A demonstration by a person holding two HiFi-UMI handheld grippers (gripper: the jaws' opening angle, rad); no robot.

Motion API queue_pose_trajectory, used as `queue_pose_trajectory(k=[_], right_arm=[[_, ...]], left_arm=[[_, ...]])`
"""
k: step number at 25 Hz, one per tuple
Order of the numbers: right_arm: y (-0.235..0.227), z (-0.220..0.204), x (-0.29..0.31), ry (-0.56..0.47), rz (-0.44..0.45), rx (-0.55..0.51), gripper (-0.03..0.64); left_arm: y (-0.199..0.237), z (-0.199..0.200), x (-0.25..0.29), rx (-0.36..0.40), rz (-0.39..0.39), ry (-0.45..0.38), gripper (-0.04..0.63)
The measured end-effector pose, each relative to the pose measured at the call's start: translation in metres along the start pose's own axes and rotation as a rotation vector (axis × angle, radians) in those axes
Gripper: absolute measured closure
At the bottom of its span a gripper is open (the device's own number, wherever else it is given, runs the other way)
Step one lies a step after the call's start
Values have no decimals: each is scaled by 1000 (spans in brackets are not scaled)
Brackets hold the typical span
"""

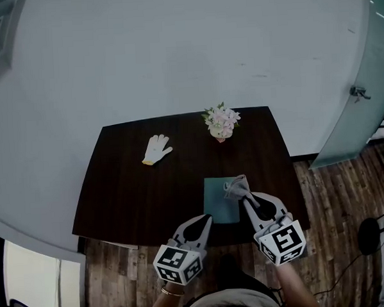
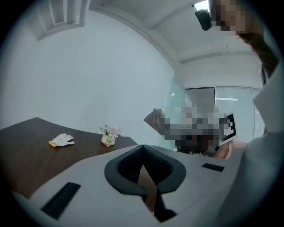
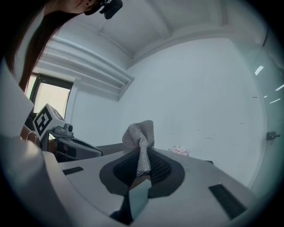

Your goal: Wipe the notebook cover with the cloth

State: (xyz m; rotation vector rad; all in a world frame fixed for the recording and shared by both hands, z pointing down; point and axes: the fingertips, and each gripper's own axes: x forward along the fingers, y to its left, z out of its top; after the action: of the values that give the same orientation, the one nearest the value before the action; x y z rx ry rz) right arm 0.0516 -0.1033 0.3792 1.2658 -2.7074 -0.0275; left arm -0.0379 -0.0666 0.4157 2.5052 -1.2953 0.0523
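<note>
**A:** What is lying at the left of the dark surface (image 1: pixel 126 191)?

**B:** A white glove (image 1: pixel 156 149) is lying there, toward the far side and well apart from everything else.

**A:** And moving right?

**B:** A person is holding the left gripper (image 1: pixel 207 219) over the near edge of the surface. Its tip is pointing at the near left corner of the notebook (image 1: pixel 219 203). In the left gripper view, its dark jaws are pressing together tip to tip.

**A:** Where is the notebook sitting?

**B:** The teal notebook is lying flat and closed at the near side of the surface, right of centre. Beyond it, by the far edge, a small pot of pink and white flowers (image 1: pixel 221 122) is standing upright.

**A:** And the cloth?

**B:** The grey cloth (image 1: pixel 236 187) is bunching up over the notebook's far right corner. Whether it is touching the cover, the head view is not showing clearly.

**A:** What is holding it?

**B:** The right gripper (image 1: pixel 246 198) is clamping it. In the right gripper view the jaws are pinching a twisted neck of the knit fabric, and the rest is fanning out above them.
</note>
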Motion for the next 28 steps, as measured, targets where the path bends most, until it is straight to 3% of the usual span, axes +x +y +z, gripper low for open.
queue_pose_trajectory(k=[15, 28], right_arm=[[-28, -63, 129, 173, 224, -156, 578], [-33, -144, 216, 388, 305, -307, 578]], left_arm=[[77, -43, 74, -67, 82, 111, 577], [132, -104, 105, -78, 20, 335, 577]])
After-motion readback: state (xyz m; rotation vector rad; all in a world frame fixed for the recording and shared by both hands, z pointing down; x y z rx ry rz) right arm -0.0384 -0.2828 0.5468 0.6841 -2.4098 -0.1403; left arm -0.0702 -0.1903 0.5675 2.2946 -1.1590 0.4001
